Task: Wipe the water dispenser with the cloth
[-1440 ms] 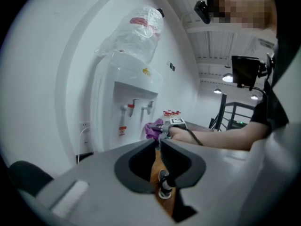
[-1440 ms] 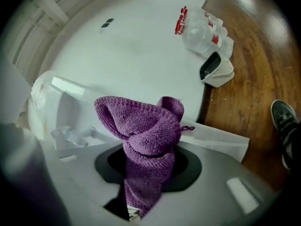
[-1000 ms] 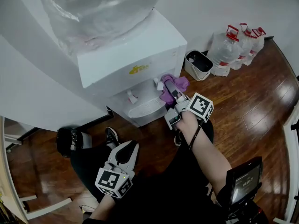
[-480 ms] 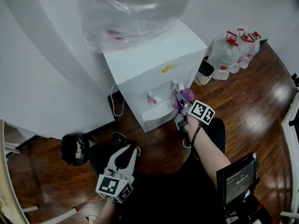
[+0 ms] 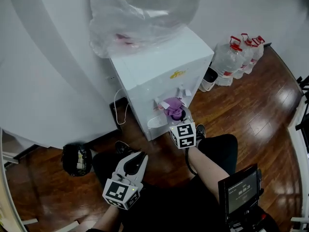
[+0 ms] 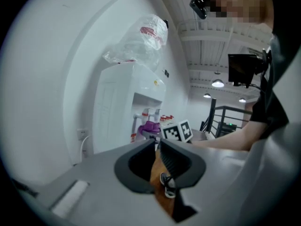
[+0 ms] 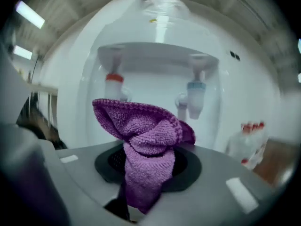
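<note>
The white water dispenser [image 5: 159, 71] stands against the wall, with a plastic-wrapped bottle [image 5: 145, 8] on top. My right gripper [image 5: 175, 116] is shut on a purple cloth [image 5: 173, 106] and holds it in front of the tap recess. In the right gripper view the cloth [image 7: 146, 135] bunches up out of the jaws, below and between the red tap [image 7: 114, 79] and the blue tap [image 7: 196, 95]. My left gripper [image 5: 136, 157] hangs low over the person's lap, shut and empty, apart from the dispenser [image 6: 117, 102].
Several large water bottles [image 5: 239, 52] and a small white bin [image 5: 210, 76] stand to the dispenser's right. A cable [image 5: 117, 108] runs down its left side. A black object [image 5: 76, 159] lies on the wood floor at left. A screen device [image 5: 239, 192] sits at lower right.
My right gripper has rolled and carried the cloth left, from beside the right tap to the middle of the recess. The left gripper has barely shifted.
</note>
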A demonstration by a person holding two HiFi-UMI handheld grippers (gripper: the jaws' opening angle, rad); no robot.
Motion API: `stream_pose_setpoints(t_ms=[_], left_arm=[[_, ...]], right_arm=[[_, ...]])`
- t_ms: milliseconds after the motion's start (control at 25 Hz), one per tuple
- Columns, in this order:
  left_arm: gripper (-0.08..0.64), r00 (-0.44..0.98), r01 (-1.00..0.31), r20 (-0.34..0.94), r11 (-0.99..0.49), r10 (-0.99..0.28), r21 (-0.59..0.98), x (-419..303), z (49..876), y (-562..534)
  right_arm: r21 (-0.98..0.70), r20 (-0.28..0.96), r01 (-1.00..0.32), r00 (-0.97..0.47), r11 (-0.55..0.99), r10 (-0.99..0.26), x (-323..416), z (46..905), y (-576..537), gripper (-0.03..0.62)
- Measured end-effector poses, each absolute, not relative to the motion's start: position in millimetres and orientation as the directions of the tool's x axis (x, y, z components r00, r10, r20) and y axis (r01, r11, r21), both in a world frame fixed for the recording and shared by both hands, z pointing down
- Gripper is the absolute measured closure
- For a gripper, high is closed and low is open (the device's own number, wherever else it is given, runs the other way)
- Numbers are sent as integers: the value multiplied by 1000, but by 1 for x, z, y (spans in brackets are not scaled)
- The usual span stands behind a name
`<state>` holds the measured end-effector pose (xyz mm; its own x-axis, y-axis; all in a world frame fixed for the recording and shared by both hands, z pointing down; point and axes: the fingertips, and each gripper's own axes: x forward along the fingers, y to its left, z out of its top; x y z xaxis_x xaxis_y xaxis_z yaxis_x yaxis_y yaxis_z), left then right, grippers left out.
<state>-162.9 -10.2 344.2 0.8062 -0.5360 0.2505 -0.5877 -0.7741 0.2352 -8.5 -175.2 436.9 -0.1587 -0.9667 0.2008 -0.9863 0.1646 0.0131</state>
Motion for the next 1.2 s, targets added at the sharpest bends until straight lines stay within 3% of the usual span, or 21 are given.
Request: stream_pose_setpoints(t_ms=[40, 120, 200, 320, 440, 600, 680, 720, 800, 880, 920, 1000, 1080, 1200], left_arm=[[505, 801, -595, 251, -768, -543, 239, -161, 342, -8], [505, 795, -604, 254, -758, -550, 246, -158, 343, -1], [505, 796, -603, 248, -762, -553, 235, -153, 342, 8], [505, 797, -597, 253, -778, -549, 193, -150, 344, 19], [505, 794, -596, 276, -783, -541, 180, -153, 348, 24], [505, 773, -626, 293, -752, -563, 207, -162, 345, 22], [505, 768, -634, 289, -743, -572, 215, -167, 348, 17], [505, 770, -632, 282, -745, -572, 214, -169, 351, 15], [505, 774, -628, 280, -745, -568, 223, -171, 354, 12], [505, 768, -635, 298, -737, -567, 233, -173, 351, 11], [505, 766, -636, 302, -736, -567, 233, -176, 351, 10], [505, 769, -632, 296, -741, -566, 226, -182, 354, 8], [505, 771, -633, 290, -735, -567, 245, -186, 354, 8], [505, 767, -641, 279, -716, -578, 277, -192, 349, 9]], right_arm=[[-186, 164, -963, -224, 193, -961, -9, 429, -175, 445], [-571, 39, -784, -324, 245, -945, -10, 398, -176, 445], [-789, -66, -552, -361, 270, -930, -10, 373, -178, 445], [-897, -140, -357, -332, 262, -933, -3, 355, -177, 445], [-938, -171, -249, -274, 242, -946, 3, 340, -170, 445], [-887, -219, -330, -313, 322, -924, -3, 328, -171, 446], [-828, -150, -472, -333, 303, -931, -5, 355, -174, 446], [-754, -55, -606, -324, 252, -944, -4, 383, -176, 446], [-389, 191, -910, -234, 146, -953, -1, 444, -178, 446], [18, 314, -987, -145, 159, -938, -16, 476, -175, 445], [100, 332, -978, -143, 185, -932, -27, 481, -174, 445], [33, 344, -979, -178, 201, -922, -47, 486, -174, 445], [-193, 324, -964, -237, 182, -916, -62, 482, -173, 445], [-542, 230, -825, -326, 157, -917, -80, 462, -169, 445]])
